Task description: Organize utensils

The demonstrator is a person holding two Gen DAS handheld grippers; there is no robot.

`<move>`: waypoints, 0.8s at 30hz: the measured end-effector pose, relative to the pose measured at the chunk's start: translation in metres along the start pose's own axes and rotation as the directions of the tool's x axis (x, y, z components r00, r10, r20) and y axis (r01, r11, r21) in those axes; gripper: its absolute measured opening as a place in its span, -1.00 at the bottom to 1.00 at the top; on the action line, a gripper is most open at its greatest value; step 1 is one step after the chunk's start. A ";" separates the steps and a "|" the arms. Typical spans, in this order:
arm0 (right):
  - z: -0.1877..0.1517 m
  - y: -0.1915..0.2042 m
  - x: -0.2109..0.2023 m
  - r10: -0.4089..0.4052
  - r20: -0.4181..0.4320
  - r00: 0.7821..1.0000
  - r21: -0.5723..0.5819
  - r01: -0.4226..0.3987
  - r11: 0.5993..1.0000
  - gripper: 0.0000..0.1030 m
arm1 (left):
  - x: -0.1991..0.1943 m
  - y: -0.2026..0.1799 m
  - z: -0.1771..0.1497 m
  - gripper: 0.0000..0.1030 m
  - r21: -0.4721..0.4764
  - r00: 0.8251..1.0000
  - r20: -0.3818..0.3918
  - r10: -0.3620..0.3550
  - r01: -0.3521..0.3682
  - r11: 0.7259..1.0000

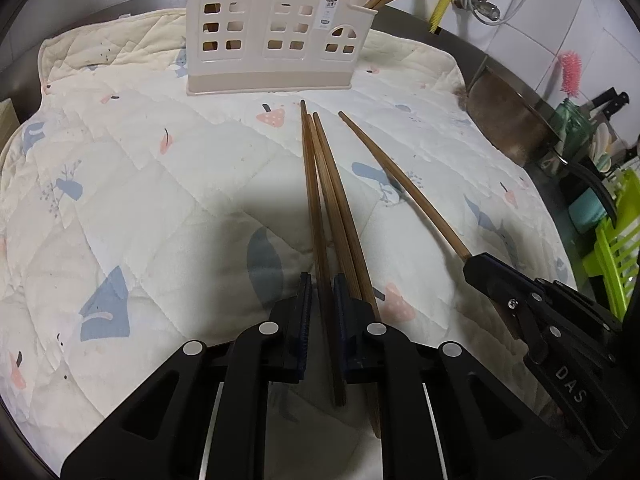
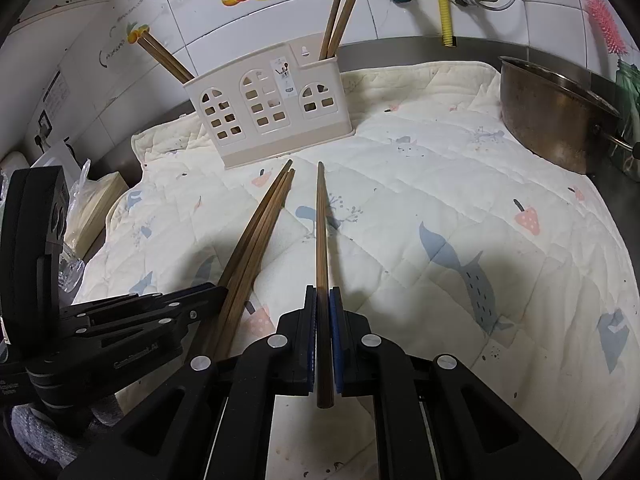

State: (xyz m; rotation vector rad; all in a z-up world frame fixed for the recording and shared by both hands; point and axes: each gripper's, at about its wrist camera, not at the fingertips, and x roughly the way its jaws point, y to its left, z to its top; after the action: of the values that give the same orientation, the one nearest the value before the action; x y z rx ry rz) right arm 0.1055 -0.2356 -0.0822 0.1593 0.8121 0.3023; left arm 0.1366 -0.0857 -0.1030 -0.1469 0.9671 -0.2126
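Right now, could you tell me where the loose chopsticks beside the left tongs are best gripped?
Grip the loose chopsticks on their thick near ends, coming from above, tongs astride them. They lie flat on the quilt, narrow tips toward the holder.

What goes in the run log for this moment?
left gripper: shut on chopstick | right gripper: shut on single chopstick | holder: chopsticks in both end slots
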 end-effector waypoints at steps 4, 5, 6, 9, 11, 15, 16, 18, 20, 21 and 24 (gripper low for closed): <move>0.000 0.000 -0.002 -0.002 0.009 1.000 -0.002 0.002 1.000 -0.88 | -0.001 -0.004 0.000 -0.86 0.024 1.000 0.012 0.028 -0.029 0.999; 0.001 0.000 -0.004 -0.003 0.013 1.000 -0.002 0.003 1.000 -0.88 | -0.001 -0.003 0.000 -0.86 0.023 1.000 0.013 0.028 -0.028 0.999; 0.001 0.001 -0.006 -0.006 0.019 1.000 -0.005 0.006 1.000 -0.88 | -0.003 -0.002 0.001 -0.87 0.016 1.000 0.014 0.025 -0.025 1.000; 0.005 0.003 -0.013 -0.011 0.039 0.999 -0.015 0.011 1.000 -0.87 | -0.013 0.004 0.002 -0.88 0.003 0.999 0.034 0.020 -0.021 1.000; 0.009 0.005 -0.020 -0.015 0.058 0.998 -0.025 0.017 1.000 -0.87 | -0.023 0.009 0.005 -0.89 -0.001 0.998 0.058 0.019 -0.019 1.000; 0.020 0.008 -0.033 -0.022 0.101 0.995 -0.045 0.026 0.999 -0.87 | -0.046 0.015 0.012 -0.90 0.007 0.994 0.108 0.016 -0.017 1.000; 0.023 0.009 -0.036 -0.022 0.111 0.994 -0.049 0.028 0.998 -0.87 | -0.053 0.016 0.014 -0.90 0.012 0.992 0.122 0.015 -0.017 1.000; 0.030 0.012 -0.042 -0.024 0.133 0.991 -0.064 0.033 0.997 -0.87 | -0.066 0.019 0.018 -0.90 0.015 0.988 0.153 0.014 -0.016 1.000; 0.036 0.014 -0.047 -0.026 0.151 0.988 -0.078 0.038 0.996 -0.87 | -0.078 0.021 0.023 -0.90 0.016 0.983 0.181 0.008 -0.011 1.000; 0.039 0.015 -0.049 -0.026 0.157 0.987 -0.083 0.039 0.996 -0.87 | -0.081 0.022 0.025 -0.90 0.017 0.982 0.188 0.004 -0.007 1.000; 0.048 0.020 -0.054 -0.018 0.176 0.984 -0.105 0.037 0.994 -0.87 | -0.095 0.023 0.033 -0.90 0.024 0.976 0.219 -0.008 0.002 1.000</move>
State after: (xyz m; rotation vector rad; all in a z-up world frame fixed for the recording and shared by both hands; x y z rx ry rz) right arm 0.1015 -0.2349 -0.0075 0.0717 0.6221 0.3007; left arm 0.1146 -0.0391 -0.0139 -0.1474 0.7443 -0.2079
